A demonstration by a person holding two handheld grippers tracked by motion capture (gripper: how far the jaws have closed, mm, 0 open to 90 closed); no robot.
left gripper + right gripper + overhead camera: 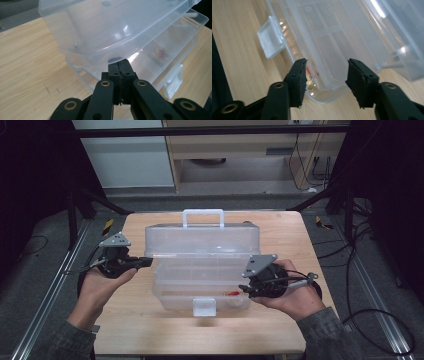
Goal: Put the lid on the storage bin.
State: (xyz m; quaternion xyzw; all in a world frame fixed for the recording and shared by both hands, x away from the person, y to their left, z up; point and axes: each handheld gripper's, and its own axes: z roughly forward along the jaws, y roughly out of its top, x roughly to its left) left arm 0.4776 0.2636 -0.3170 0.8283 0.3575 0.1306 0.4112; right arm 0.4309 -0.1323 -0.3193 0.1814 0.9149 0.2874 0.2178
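Note:
A clear plastic toolbox (200,270) stands open on the wooden table (145,330), its lid (200,239) raised with a white handle (203,217) on top. A white latch (205,306) hangs at its front. A small red item (232,293) lies in the lower part. My left gripper (147,261) is shut, its tips against the box's left side, just under the lid's rim (100,53). My right gripper (245,290) is open at the front right corner. Its jaws stand either side of the lower tub's corner (324,92), and the pads do not press on it.
Inner trays with dividers (150,62) show through the clear plastic. A round item with red in it (161,53) sits in one compartment. The table's left edge (112,270) lies close behind my left hand. Black frame rails and cables run along both sides.

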